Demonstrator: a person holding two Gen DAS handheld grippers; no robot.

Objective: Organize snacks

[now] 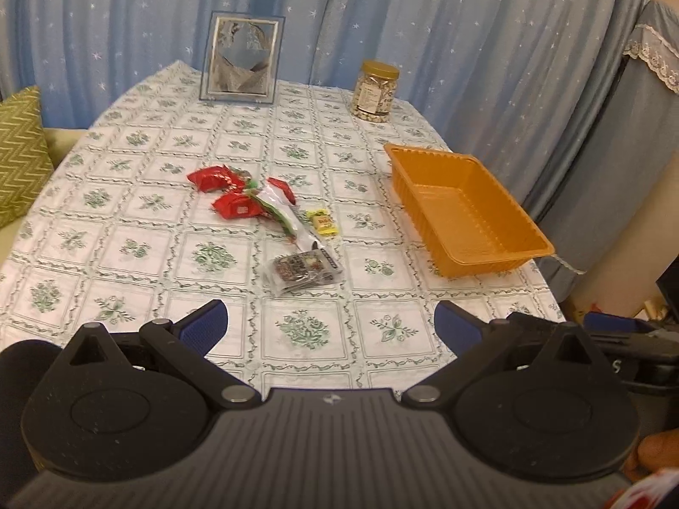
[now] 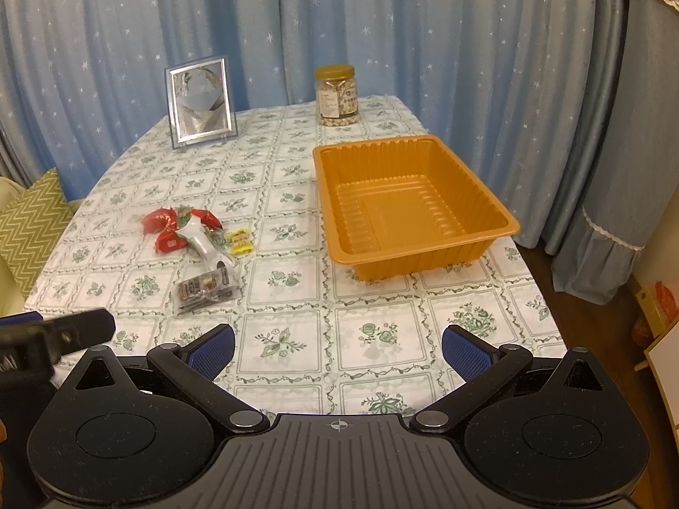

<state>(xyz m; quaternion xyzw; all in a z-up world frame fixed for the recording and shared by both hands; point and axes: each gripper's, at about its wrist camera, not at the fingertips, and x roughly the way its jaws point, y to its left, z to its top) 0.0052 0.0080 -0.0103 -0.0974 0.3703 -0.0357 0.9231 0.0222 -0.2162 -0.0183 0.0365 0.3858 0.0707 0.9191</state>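
Small snack packets lie in a loose pile mid-table: two red packets [image 1: 211,179] [image 2: 158,219], a long clear-and-white wrapper [image 1: 283,212] [image 2: 203,242], a small yellow candy [image 1: 321,221] [image 2: 240,242] and a clear pack with dark contents [image 1: 303,272] [image 2: 204,289]. An empty orange plastic tray [image 1: 467,208] [image 2: 411,208] stands to their right. My left gripper [image 1: 331,328] hovers open over the near table, short of the clear pack. My right gripper [image 2: 338,350] is open too, low over the near table in front of the tray. Neither holds anything.
A silver picture frame [image 1: 242,59] [image 2: 200,102] and a jar of nuts [image 1: 375,90] [image 2: 336,95] stand at the table's far edge before blue starred curtains. A green zigzag cushion [image 1: 19,152] [image 2: 34,220] sits left of the table. Boxes and a board [image 2: 662,318] crowd the floor at right.
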